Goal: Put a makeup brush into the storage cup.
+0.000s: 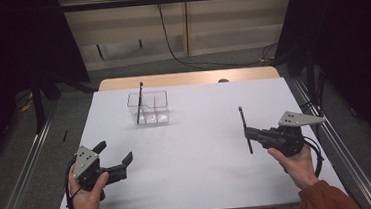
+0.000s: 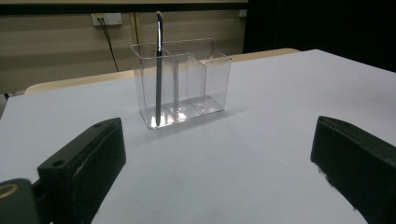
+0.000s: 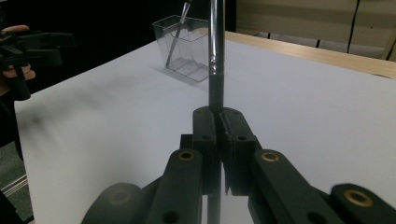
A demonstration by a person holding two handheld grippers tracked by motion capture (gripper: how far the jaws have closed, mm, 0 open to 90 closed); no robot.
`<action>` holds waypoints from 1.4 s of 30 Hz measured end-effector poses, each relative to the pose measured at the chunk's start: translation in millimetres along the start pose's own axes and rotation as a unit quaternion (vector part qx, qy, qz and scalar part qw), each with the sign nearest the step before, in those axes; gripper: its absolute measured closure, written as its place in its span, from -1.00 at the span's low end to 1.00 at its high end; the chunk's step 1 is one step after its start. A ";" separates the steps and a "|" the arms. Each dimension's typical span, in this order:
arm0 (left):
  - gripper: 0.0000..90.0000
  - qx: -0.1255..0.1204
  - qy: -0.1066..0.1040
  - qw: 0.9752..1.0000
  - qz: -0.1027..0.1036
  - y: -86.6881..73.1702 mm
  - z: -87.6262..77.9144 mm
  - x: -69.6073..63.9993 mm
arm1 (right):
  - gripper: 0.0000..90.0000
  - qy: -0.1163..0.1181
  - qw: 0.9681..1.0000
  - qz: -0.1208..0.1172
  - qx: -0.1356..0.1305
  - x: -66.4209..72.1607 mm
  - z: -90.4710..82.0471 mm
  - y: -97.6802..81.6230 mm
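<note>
- Fingers of the right gripper (image 1: pixel 249 132) pinched a slim dark pen (image 1: pixel 245 129) upright, near right on the worktop (image 1: pixel 199 173).
- Left gripper (image 1: pixel 114 152) gaped empty, near left.
- Clear plastic organizer (image 1: pixel 148 107), far centre, held another pen (image 1: pixel 139 104).

my right gripper (image 1: pixel 249 133) is clamped on a slim dark pen (image 1: pixel 245 128), held just above the white table (roughly upright in the right gripper view). the clear holder (image 1: pixel 148 108) sits well away, at the far left, with another pen (image 1: pixel 139 103) leaning in its left compartment.
</note>
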State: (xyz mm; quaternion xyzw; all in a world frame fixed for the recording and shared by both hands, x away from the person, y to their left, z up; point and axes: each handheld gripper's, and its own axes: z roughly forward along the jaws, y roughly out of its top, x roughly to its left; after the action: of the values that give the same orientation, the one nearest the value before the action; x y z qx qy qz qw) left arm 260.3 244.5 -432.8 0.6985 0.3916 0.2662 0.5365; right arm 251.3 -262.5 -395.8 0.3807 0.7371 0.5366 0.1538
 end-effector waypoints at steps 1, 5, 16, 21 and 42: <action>-0.93 0.001 0.001 1.000 0.001 0.0 -0.1 0.0 | 0.90 0.002 1.000 -0.001 0.000 1.1 1.8 1.1; -0.93 -0.001 -0.003 1.000 0.001 0.3 0.4 -0.9 | 0.90 0.013 1.000 -0.004 -0.004 5.0 8.8 6.7; -0.93 -0.001 -0.015 1.000 0.002 1.9 2.1 -6.3 | 0.90 0.049 0.998 -0.027 -0.004 23.5 37.2 23.8; -0.93 -0.006 -0.019 1.000 -0.001 5.4 0.1 -4.8 | 0.90 0.057 0.998 -0.031 -0.007 29.6 47.6 29.3; -0.92 -0.012 -0.097 0.995 0.018 34.2 21.6 -41.4 | 0.90 0.089 0.996 -0.030 -0.007 44.0 64.6 23.1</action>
State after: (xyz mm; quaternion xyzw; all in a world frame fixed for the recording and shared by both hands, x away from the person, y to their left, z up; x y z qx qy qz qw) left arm 263.6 194.4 -404.2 0.7216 0.3218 0.2113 0.5754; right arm 272.4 -183.9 -391.2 0.3083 0.7550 0.5690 0.1060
